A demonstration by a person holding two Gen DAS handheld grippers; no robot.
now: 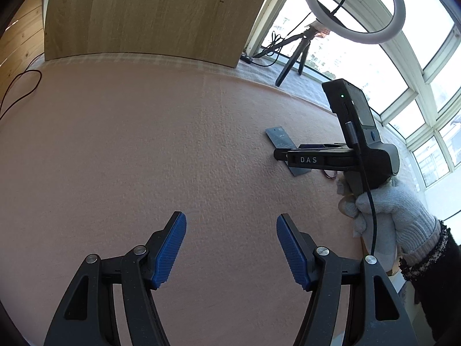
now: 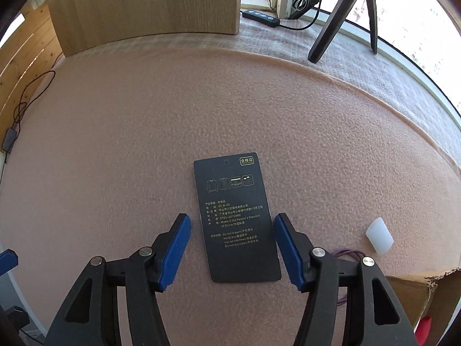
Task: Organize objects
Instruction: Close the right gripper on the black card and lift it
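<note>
Worktop (image 2: 115,144): covered in pink textured foam sheet, with a paler strip along the window side. Garment hang tag (image 2: 236,216): black card, pale printed text and care symbols, punched hole at its far end; lies flat on the worktop, lengthwise between the two blue pads of the right gripper (image 2: 232,252), which is above it with jaws apart and nothing held. Seen from the left wrist view, the same tag (image 1: 281,139) is partly hidden behind the right gripper, which a hand in a white knit glove (image 1: 389,213) holds. Left gripper (image 1: 231,249): jaws apart, empty, over bare pink foam, well apart from the tag. Small translucent white cap (image 2: 379,237): on the worktop to the right of the tag, apart from it. Purple thin wire (image 2: 348,252): just beside the right gripper's right finger, partly hidden. Cardboard box (image 2: 417,291): torn edge, lower right corner. Wooden panel (image 2: 149,5): upright at the far edge. Tripod (image 2: 340,14), black power strip (image 2: 260,16) and ring light (image 1: 354,5): by the window.
</note>
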